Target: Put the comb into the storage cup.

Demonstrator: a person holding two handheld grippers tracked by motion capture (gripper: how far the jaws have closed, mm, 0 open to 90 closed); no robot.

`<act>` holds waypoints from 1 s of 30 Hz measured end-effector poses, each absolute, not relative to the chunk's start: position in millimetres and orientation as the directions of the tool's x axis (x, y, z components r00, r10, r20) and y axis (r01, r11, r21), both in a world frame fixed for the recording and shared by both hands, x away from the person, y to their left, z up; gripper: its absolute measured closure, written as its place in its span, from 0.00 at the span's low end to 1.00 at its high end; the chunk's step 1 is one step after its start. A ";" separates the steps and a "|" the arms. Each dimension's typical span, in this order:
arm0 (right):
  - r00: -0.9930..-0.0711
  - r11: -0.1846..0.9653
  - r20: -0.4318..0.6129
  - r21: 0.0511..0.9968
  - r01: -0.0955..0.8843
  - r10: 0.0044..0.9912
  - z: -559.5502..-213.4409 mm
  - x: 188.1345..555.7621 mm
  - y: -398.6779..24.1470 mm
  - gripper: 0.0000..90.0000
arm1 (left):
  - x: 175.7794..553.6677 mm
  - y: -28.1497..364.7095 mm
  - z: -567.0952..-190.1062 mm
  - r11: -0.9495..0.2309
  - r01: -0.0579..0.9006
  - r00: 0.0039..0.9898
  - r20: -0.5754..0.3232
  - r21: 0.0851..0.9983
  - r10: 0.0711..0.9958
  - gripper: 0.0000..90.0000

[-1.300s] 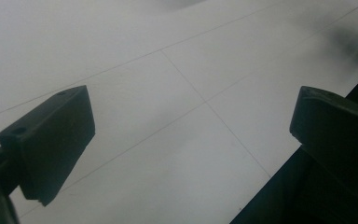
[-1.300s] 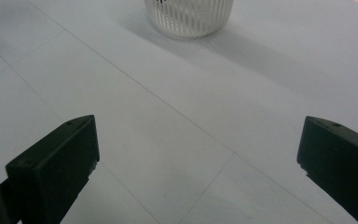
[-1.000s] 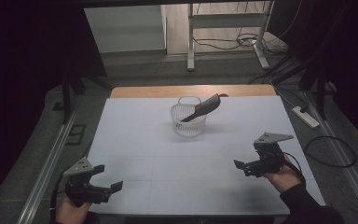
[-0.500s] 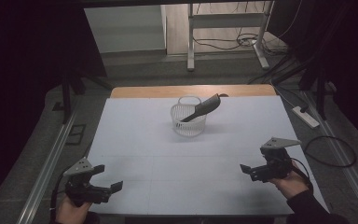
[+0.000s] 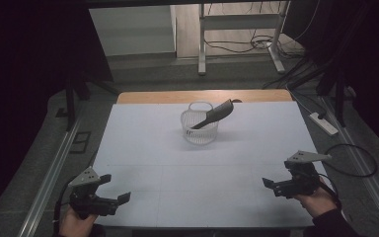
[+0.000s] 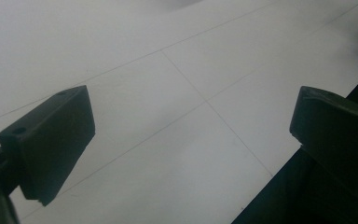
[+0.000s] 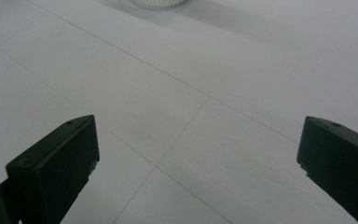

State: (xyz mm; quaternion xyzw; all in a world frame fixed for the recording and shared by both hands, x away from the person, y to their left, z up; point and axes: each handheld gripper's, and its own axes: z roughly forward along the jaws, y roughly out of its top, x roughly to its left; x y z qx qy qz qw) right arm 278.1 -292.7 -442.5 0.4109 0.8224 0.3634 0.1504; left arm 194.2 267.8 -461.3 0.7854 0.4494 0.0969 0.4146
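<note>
In the high view there is one white table (image 5: 153,148), one white mesh basket (image 5: 200,127), one dark utensil (image 5: 213,114), and two grippers. The basket stands past the middle of the table, toward its far edge, and the utensil leans in it with its broad dark end raised up and out to the right over the rim. The left gripper (image 5: 114,193) sits at the near left corner, held in a hand (image 5: 74,224) that comes in from the bottom edge, its jaws pointing right and a little forward, spread wide with nothing between them. The right gripper (image 5: 271,186) sits at the near right side, held low over the table by the other hand (image 5: 316,201), its jaws pointing left and likewise parted with nothing in them. Both grippers are well apart from the basket and from each other.

In the left gripper view the two black jaws stand far apart over bare white table crossed by thin seam lines, with the table's dark near edge at the lower right.

In the right gripper view the two black jaws are again spread wide over the white surface, and the bottom of the basket (image 7: 158,3) shows at the far top edge, well ahead of the jaws.
</note>
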 end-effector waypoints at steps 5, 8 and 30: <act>-0.600 0.386 0.053 0.720 0.577 0.799 -443.1 272.8 -300.2 0.00 | 193.8 267.5 -461.0 -0.250 0.622 0.575 -0.215 0.742 0.790 0.00; -0.587 0.375 0.055 0.720 0.584 0.808 -443.9 270.0 -305.0 0.00 | 193.5 267.8 -460.7 -0.248 0.618 0.572 -0.211 0.746 0.793 0.00; -0.515 0.327 0.051 0.718 0.614 0.856 -444.2 245.1 -330.1 0.00 | 192.4 268.4 -460.3 -0.242 0.611 0.560 -0.195 0.754 0.806 0.00</act>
